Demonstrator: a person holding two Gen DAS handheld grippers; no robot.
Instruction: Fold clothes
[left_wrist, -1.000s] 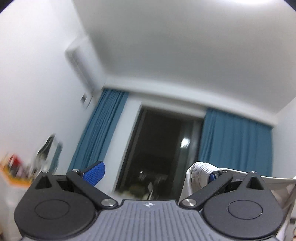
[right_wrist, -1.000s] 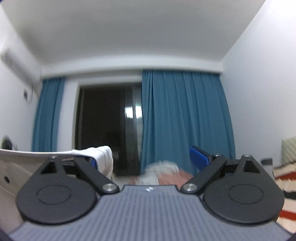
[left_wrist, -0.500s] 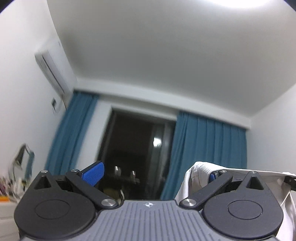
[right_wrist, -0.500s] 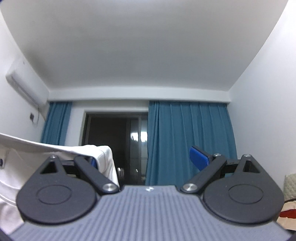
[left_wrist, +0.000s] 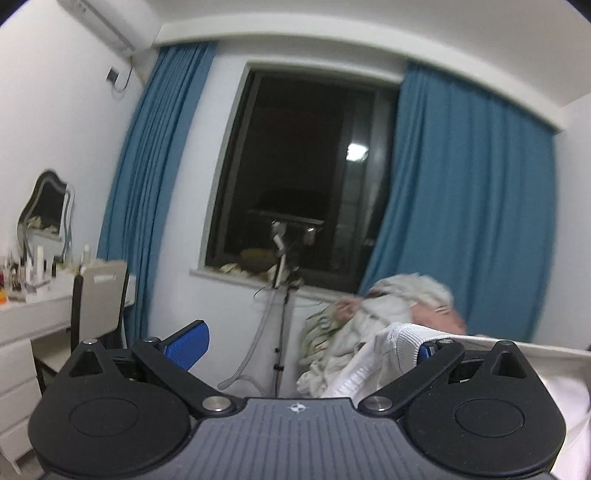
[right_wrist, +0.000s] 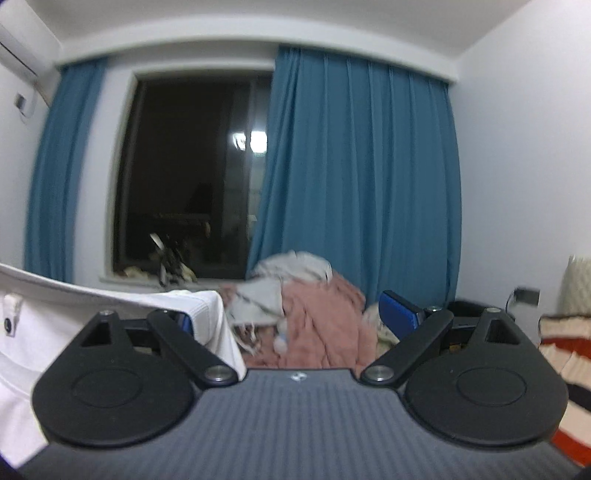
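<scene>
A white garment hangs stretched between my two grippers. In the left wrist view its ribbed edge (left_wrist: 397, 341) drapes over the right blue finger of my left gripper (left_wrist: 310, 345), whose jaws stand wide apart. In the right wrist view the white garment (right_wrist: 55, 325), with a small label, drapes over the left blue finger of my right gripper (right_wrist: 291, 319), jaws also wide apart. Both grippers are raised and face the window wall. A heap of pink and grey clothes (right_wrist: 310, 306) lies ahead; it also shows in the left wrist view (left_wrist: 369, 325).
Blue curtains (right_wrist: 354, 177) flank a dark window (left_wrist: 299, 177). A tripod stand (left_wrist: 280, 314) is below the sill. A white dresser with a mirror and a chair (left_wrist: 99, 295) is at the left. A striped blanket (right_wrist: 565, 354) lies at the right.
Both grippers have tilted down from the ceiling toward the window wall and clothes heap. The white garment stays hung on the inner fingers.
</scene>
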